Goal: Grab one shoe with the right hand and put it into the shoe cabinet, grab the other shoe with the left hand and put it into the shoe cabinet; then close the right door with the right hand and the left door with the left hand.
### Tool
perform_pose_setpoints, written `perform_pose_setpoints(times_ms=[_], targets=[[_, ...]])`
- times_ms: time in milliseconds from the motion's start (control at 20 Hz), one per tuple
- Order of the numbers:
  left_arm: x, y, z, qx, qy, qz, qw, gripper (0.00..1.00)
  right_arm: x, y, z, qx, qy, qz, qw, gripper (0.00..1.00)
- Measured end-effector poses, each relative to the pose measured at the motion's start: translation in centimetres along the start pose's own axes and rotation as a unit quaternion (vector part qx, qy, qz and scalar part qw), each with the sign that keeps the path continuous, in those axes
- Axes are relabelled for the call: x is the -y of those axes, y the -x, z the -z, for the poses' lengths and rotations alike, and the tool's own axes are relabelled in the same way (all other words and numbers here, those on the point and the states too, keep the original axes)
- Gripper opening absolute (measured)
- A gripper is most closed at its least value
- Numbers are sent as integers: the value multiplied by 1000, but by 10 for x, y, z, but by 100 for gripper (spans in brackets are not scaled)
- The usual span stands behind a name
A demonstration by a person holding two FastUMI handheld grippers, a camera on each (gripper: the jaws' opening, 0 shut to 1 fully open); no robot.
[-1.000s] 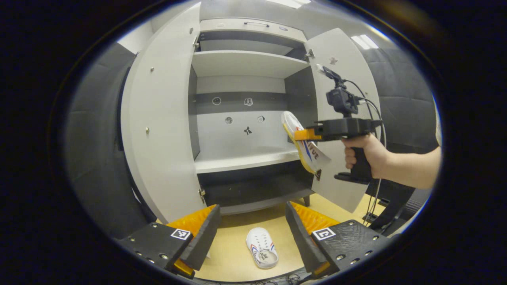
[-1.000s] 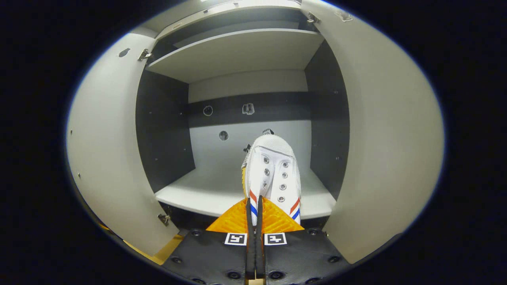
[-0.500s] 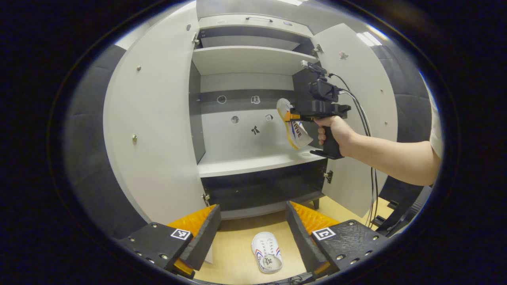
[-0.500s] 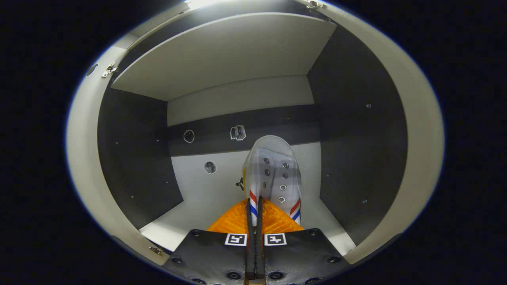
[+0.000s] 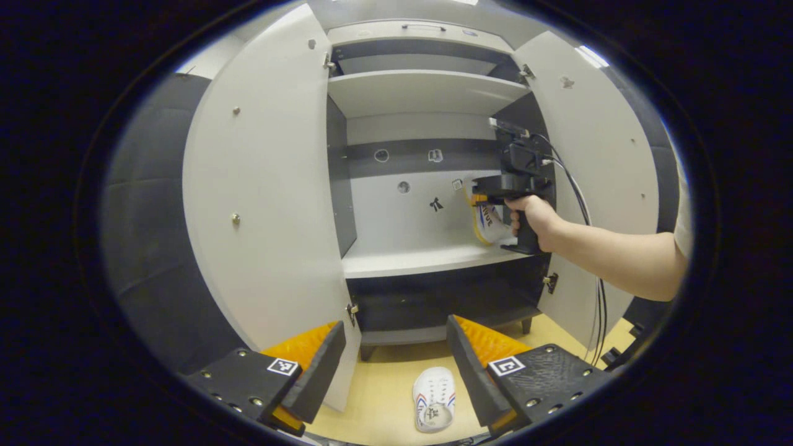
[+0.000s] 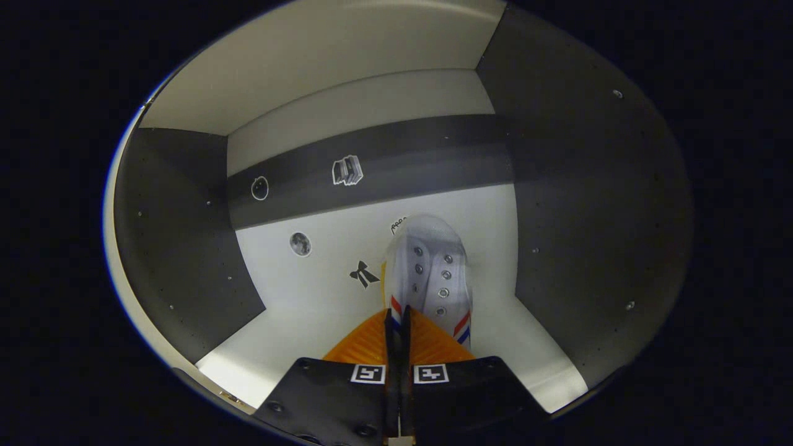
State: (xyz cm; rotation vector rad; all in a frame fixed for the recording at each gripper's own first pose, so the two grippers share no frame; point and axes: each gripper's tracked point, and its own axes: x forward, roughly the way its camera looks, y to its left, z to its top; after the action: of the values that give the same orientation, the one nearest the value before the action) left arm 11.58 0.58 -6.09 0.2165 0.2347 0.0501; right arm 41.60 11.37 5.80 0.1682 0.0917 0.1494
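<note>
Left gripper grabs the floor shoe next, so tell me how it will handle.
The shoe is probably light with a soft canvas-like upper, so it may flex. It lies flat on the floor, unlikely to roll. The left gripper is open above it.

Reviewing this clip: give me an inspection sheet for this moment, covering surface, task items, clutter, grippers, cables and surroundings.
Surface: pale wooden floor in front of the shoe cabinet.
Task items: one shoe held inside the cabinet above its middle shelf; other shoe on the floor; left door and right door open.
Clutter: nothing seen.
Grippers: right gripper shut on the held shoe; left gripper open, empty.
Cables: black cable trailing from the right gripper.
Surroundings: small stickers on the cabinet's back panel.
</note>
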Motion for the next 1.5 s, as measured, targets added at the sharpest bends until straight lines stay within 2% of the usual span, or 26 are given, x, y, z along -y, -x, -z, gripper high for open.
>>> perform_pose_setpoints(times_ms=[150, 250, 350, 400, 450, 600, 700, 800, 850, 900, 1050, 1100, 1150, 1250, 1350, 1400, 1450, 1500], targets=[[-2, 1, -2, 1, -7, -8, 1000, 92, 3, -5, 7, -6, -8, 10, 1000, 4], [-5, 3, -6, 8, -14, -19, 1000, 92, 6, -10, 13, -19, -9, 14, 1000, 12], [-5, 8, -11, 18, -14, -25, 999, 92, 6, -3, 1, 2, -4, 13, 1000, 14], [-4, 10, -11, 20, -10, -23, 999, 96, 6, -2, -14, 28, 2, 15, 999, 24], [-3, 12, -9, 19, -7, -20, 1000, 96, 5, 4, -27, 50, 7, 19, 999, 34], [0, 18, -3, 13, -1, -9, 1000, 95, 1, 32, -39, 61, 1, 21, 998, 98], [-4, 22, -1, 13, 0, -8, 1000, 92, -3, 56, -35, 56, 6, 17, 998, 97], [-4, 27, 0, 19, -4, 2, 1000, 95, -3, 83, -25, 56, 26, 23, 998, 99], [-4, 28, 2, 19, -8, 6, 1000, 94, -5, 100, -18, 54, 34, 25, 998, 92], [-3, 28, 8, 15, -10, 13, 1000, 94, -8, 118, -9, 50, 39, 23, 998, 98], [2, 24, 26, -1, -7, 38, 999, 94, -18, 171, 28, 25, 47, 12, 999, 98], [1, 21, 32, -8, -11, 40, 999, 94, -22, 187, 43, 12, 56, 6, 998, 95], [-1, 18, 38, -15, -15, 43, 999, 95, -26, 206, 60, -3, 71, 0, 997, 98], [3, 11, 53, -28, -18, 61, 998, 94, -29, 241, 89, -27, 87, -6, 996, 98], [12, 2, 71, -44, -18, 86, 995, 95, -27, 275, 116, -49, 80, -7, 996, 98], [15, -4, 81, -51, -22, 97, 994, 95, -23, 291, 128, -62, 74, -4, 995, 94], [19, -9, 92, -61, -27, 107, 992, 95, -19, 307, 141, -74, 71, -3, 995, 100], [23, -15, 106, -71, -35, 116, 990, 92, -14, 321, 151, -84, 79, -1, 993, 100]])
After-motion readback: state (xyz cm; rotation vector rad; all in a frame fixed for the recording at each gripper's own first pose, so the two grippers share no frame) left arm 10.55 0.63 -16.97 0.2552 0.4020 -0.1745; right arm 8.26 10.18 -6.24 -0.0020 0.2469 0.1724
